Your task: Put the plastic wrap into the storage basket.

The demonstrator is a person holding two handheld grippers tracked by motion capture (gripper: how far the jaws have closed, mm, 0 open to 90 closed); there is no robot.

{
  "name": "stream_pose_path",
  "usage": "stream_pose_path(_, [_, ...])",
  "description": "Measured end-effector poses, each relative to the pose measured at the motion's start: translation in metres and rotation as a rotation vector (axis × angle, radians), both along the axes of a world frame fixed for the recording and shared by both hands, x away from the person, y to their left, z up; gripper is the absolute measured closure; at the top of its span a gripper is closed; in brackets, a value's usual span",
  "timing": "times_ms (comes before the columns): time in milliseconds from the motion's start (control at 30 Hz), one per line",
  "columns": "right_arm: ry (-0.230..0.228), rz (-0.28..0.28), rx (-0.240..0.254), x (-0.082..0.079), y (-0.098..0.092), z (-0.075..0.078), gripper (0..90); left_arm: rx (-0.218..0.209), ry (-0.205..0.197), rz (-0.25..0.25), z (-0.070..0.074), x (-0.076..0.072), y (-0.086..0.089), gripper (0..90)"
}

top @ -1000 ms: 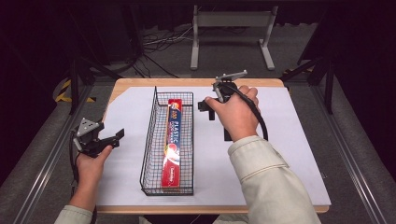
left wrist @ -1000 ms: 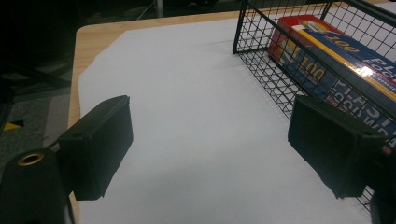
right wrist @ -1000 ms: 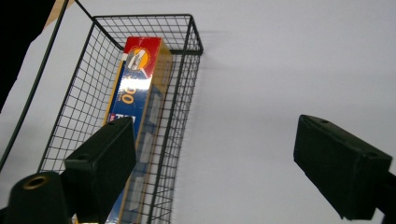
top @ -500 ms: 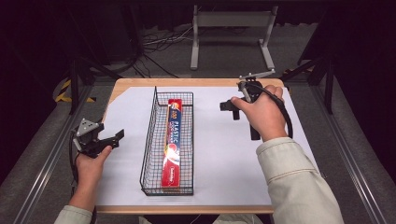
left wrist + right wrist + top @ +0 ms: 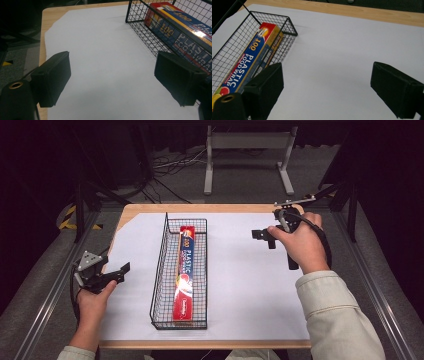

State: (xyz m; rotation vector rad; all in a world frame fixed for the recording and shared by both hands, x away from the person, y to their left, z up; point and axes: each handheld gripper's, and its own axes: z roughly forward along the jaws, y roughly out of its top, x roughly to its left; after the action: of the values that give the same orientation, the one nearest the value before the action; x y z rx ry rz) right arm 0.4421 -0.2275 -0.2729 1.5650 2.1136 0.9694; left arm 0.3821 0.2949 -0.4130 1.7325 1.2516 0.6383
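Plastic wrap box point(image 5: 184, 272) lies flat along the floor of the wire basket point(image 5: 159, 270), long axis running away from the person, label face up. Box fits the narrow basket lengthwise, so it likely sits there because no other orientation would go in. Basket stands left of centre on the white sheet point(image 5: 240, 285) that covers the wooden table point(image 5: 145, 210).

Left gripper point(image 5: 117, 272) hangs over the table's left edge, just beside the basket's left wall, jaws spread wide and holding nothing; in the left gripper view only bare sheet lies between them. Hand grips it low, forearm coming in from the near left corner.

Right gripper point(image 5: 260, 235) is raised over the far right part of the sheet, well apart from the basket, jaws pointing back toward it, also wide open and empty. Wrist is cocked, sleeve angled in from the near right.

Judgement: both tools are clear of the box, which looks set down.
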Motion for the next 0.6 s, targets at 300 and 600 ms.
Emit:
stream_pose_path(300, [-0.132,0.113,-0.001,-0.013,-0.02,-0.009,12.4,-0.007,-0.006,-0.018,0.002,-0.013,-0.005,14.5])
stream_pose_path(600, [-0.177,0.176,-0.002,-0.028,-0.039,-0.035,12.5,0.013,-0.015,-0.024,0.005,-0.018,-0.008,14.5])
